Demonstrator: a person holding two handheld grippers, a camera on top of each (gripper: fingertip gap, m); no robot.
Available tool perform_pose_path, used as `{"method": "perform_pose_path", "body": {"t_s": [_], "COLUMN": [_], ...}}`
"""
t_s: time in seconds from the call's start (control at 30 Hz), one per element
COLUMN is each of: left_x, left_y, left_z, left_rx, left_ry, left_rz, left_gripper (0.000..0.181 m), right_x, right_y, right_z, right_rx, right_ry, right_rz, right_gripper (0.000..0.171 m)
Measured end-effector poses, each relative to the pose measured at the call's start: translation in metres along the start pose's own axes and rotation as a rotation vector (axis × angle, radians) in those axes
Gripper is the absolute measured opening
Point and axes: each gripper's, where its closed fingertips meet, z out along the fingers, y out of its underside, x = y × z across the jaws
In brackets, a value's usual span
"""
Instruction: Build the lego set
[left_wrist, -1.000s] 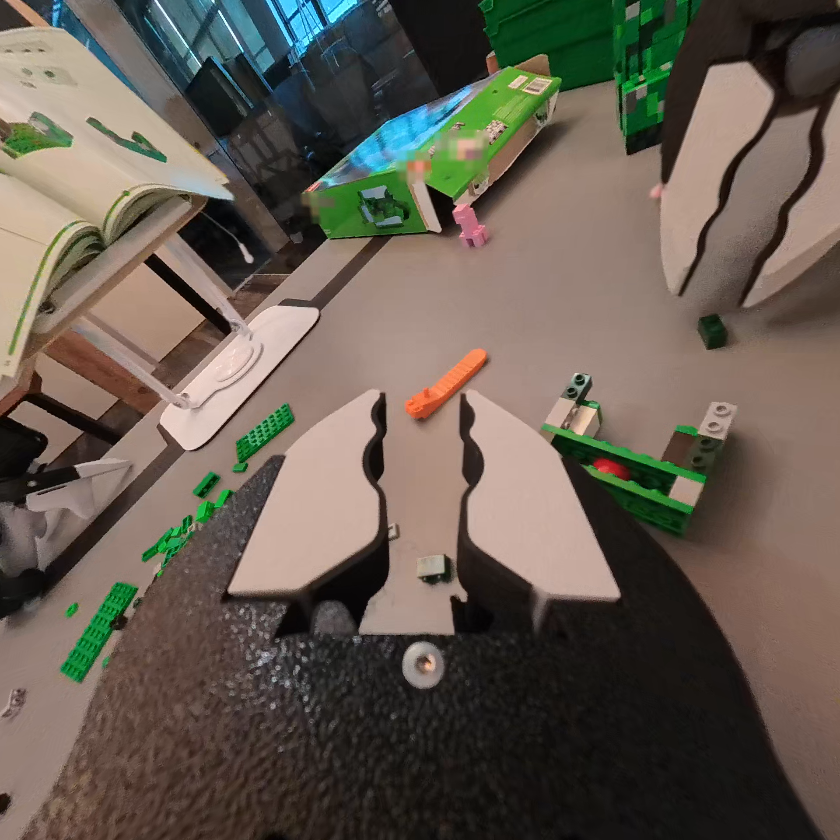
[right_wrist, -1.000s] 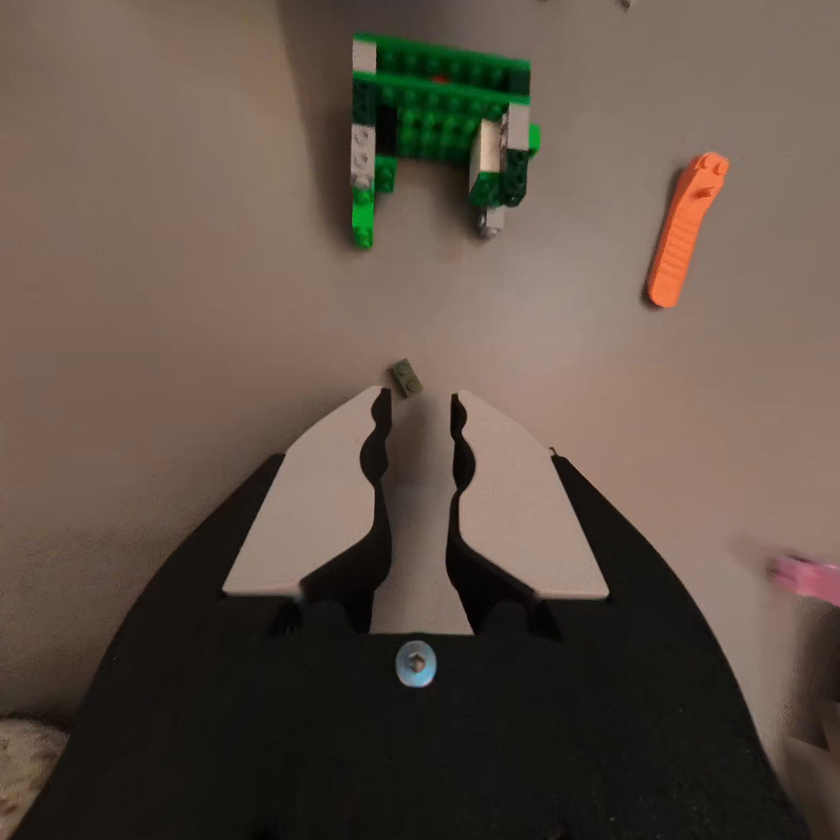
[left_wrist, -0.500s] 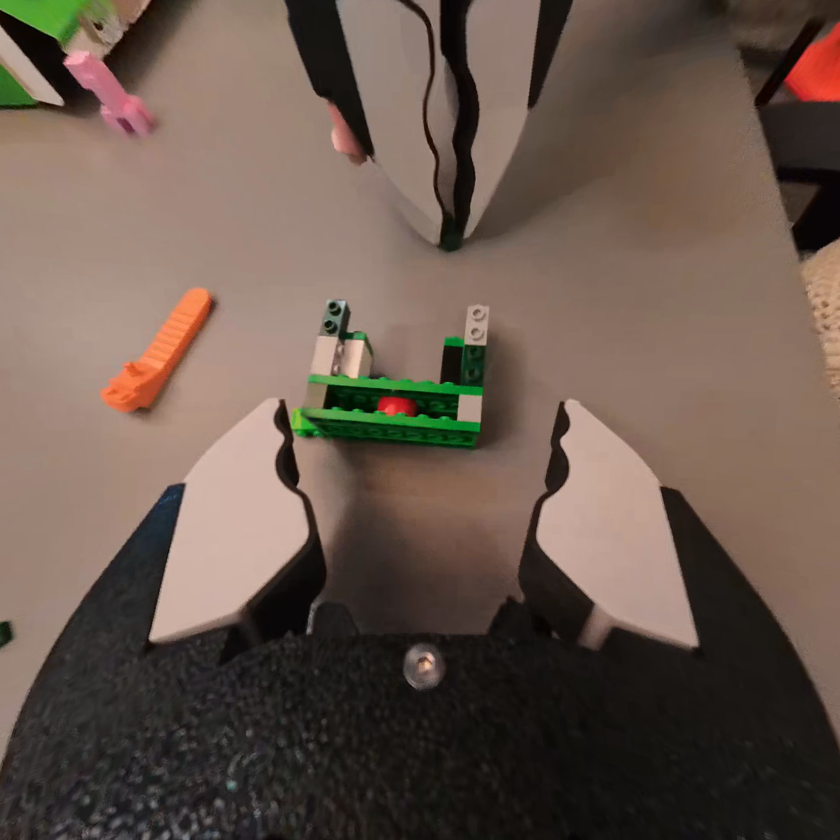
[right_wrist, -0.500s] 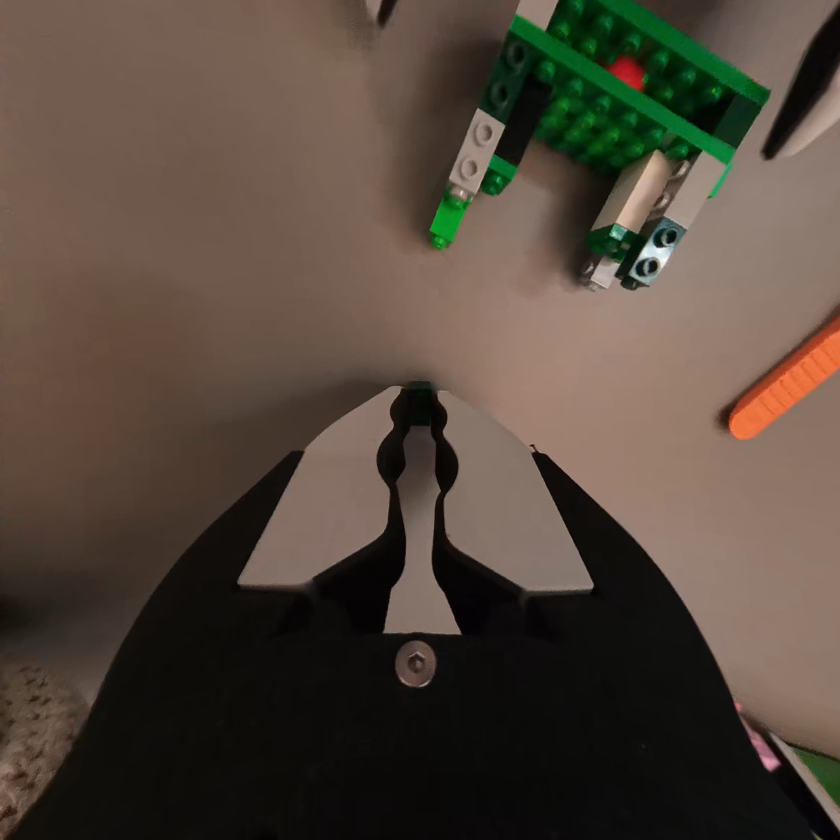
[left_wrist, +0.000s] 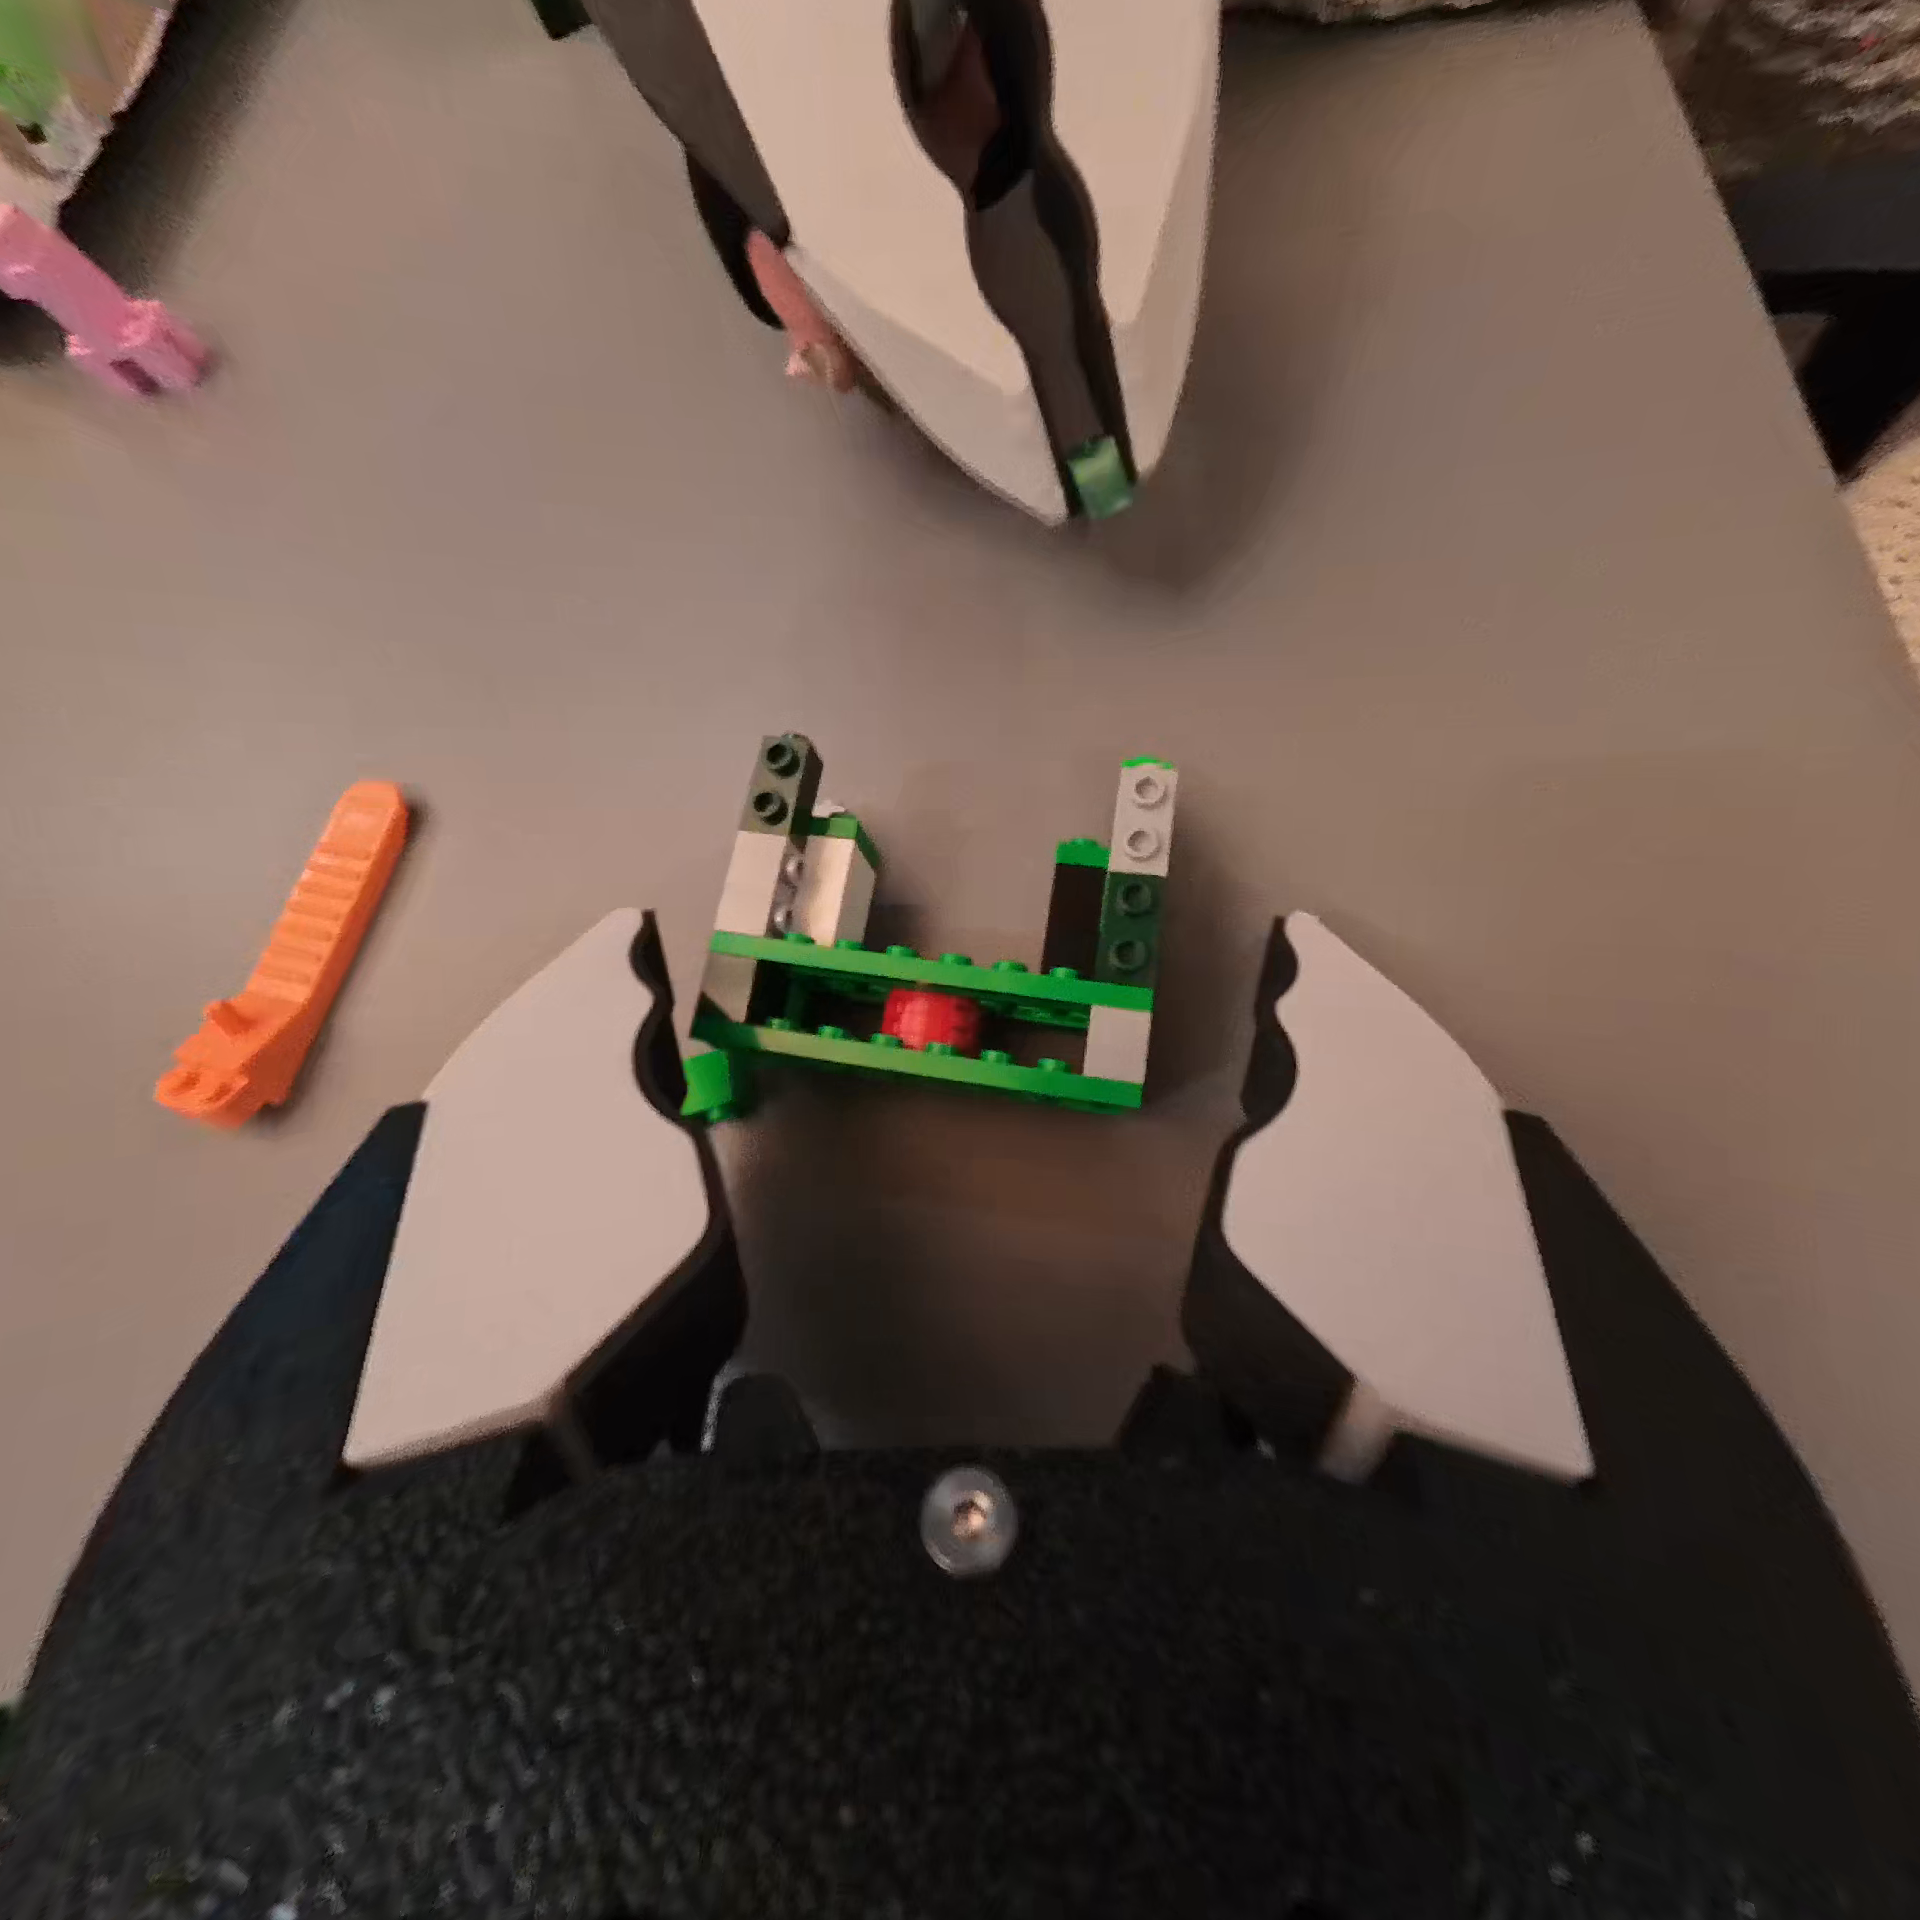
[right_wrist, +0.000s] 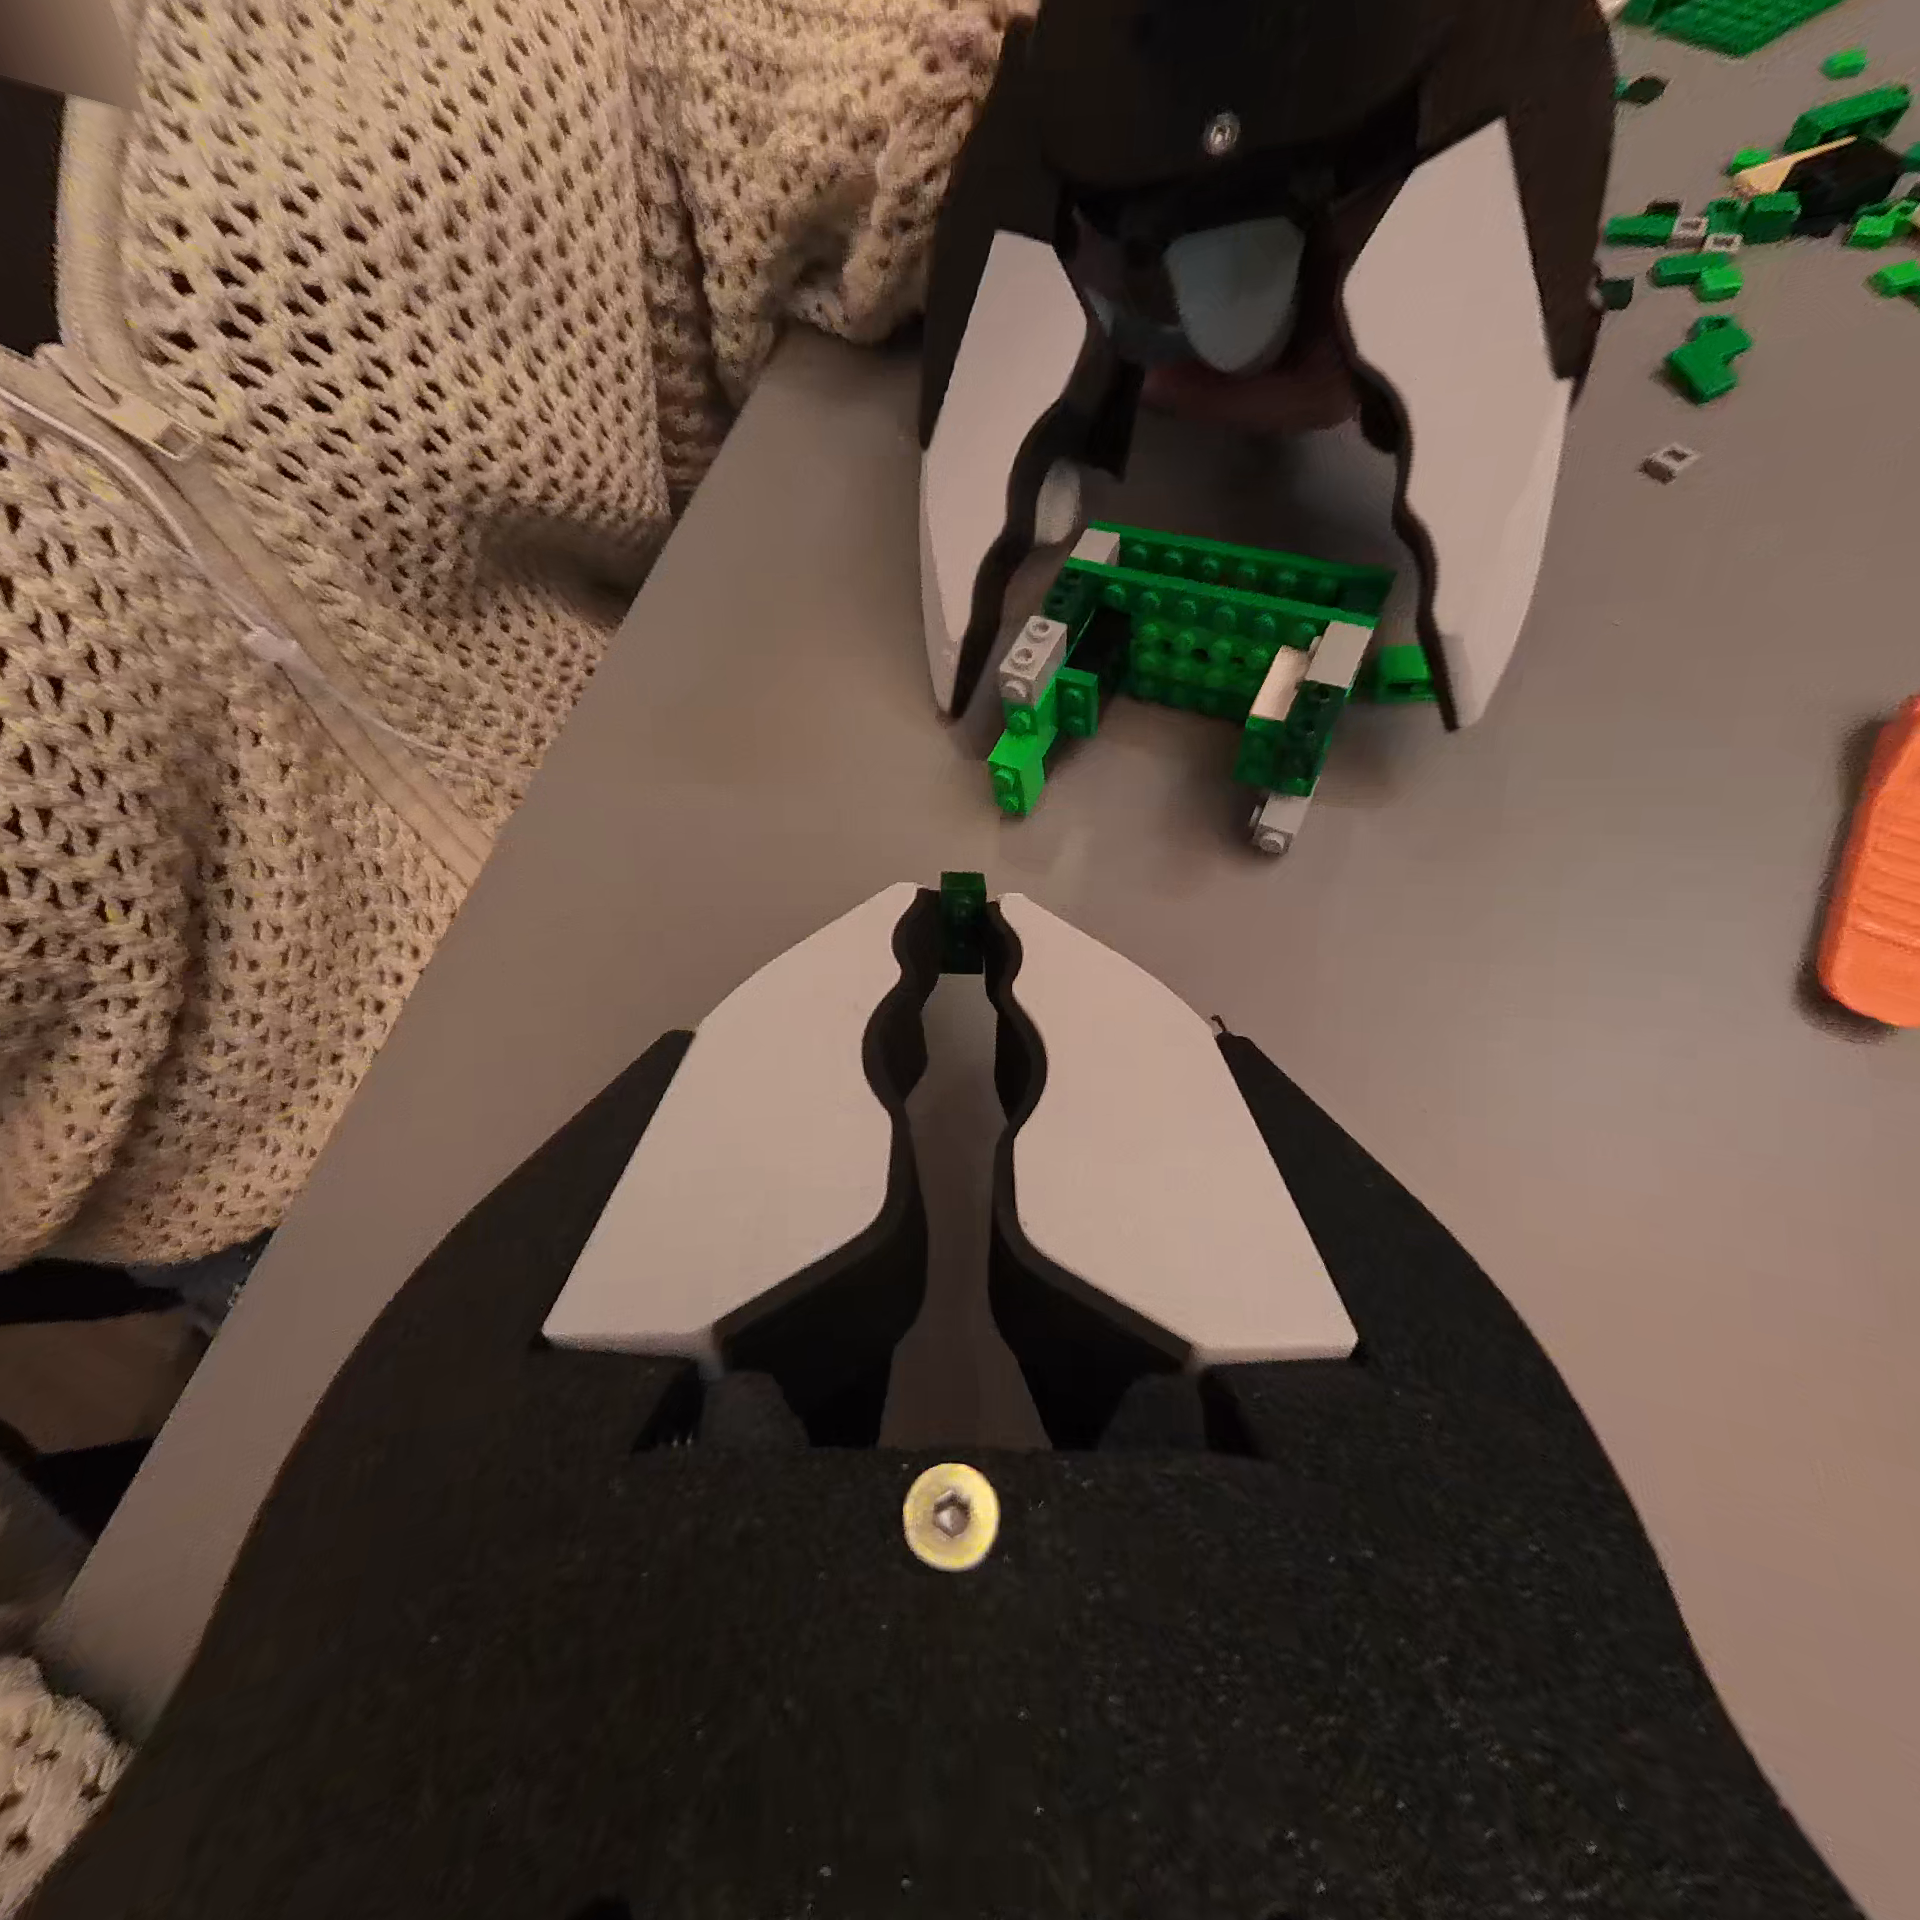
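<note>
Now the left gripper (left_wrist: 961, 1023) has its fingers (left_wrist: 540, 1174) spread wide on either side of the green lego build (left_wrist: 925, 966) on the grey bench (left_wrist: 1455, 727). Opposite, the right gripper (right_wrist: 961, 914) pinches a small green brick (right_wrist: 961, 909), near an orange brick separator (left_wrist: 286, 956).

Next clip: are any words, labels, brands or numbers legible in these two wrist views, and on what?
None can be read.
The green box corner is too blurred to show any print.
The orange brick separator, the lego build and the small green brick show no writing.
</note>
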Motion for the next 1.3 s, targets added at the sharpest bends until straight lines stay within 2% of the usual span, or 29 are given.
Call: {"method": "perform_pose_path", "body": {"t_s": [0.1,0.13,0.17,0.23,0.3,0.37,0.5,0.57,0.7,0.87,1.3], "left_x": [0.004,0.004,0.003,0.004,-0.003,-0.019,-0.028,-0.031,-0.030,-0.033,-0.030], "left_y": [0.002,0.002,0.002,0.001,-0.004,-0.020,-0.030,-0.030,-0.054,-0.066,-0.071], "left_z": [0.001,0.002,0.002,0.002,0.001,-0.004,-0.005,-0.005,-0.016,-0.029,-0.028], "left_rx": [-0.013,-0.018,-0.013,-0.006,0.021,0.125,0.180,0.178,0.357,0.482,0.504], "left_ry": [0.069,0.086,0.087,0.098,0.022,-0.127,-0.185,-0.229,-0.251,-0.333,-0.332], "left_rz": [-0.005,-0.013,-0.011,0.011,0.036,0.014,-0.241,-0.234,-0.271,-0.229,-0.206], "left_gripper": [0.102,0.099,0.086,0.084,0.084,0.084,0.083,0.083,0.083,0.083,0.083], "right_x": [-0.002,-0.003,-0.004,-0.004,-0.002,0.003,0.015,0.019,0.021,0.017,0.008], "right_y": [-0.008,-0.011,-0.014,-0.022,-0.032,-0.039,-0.043,-0.042,-0.042,-0.060,-0.064], "right_z": [-0.003,-0.003,-0.003,-0.005,-0.011,-0.018,-0.030,-0.032,-0.028,-0.032,-0.025], "right_rx": [0.089,0.118,0.139,0.194,0.275,0.346,0.412,0.408,0.391,0.495,0.474], "right_ry": [-0.025,-0.032,-0.042,-0.031,0.003,0.059,0.163,0.189,0.212,0.264,0.276], "right_rz": [0.014,0.016,0.013,-0.011,-0.038,-0.059,-0.104,-0.094,-0.076,-0.130,-0.198], "right_gripper": [0.008,0.008,0.008,0.008,0.008,0.007,0.008,0.007,0.008,0.008,0.008]}}
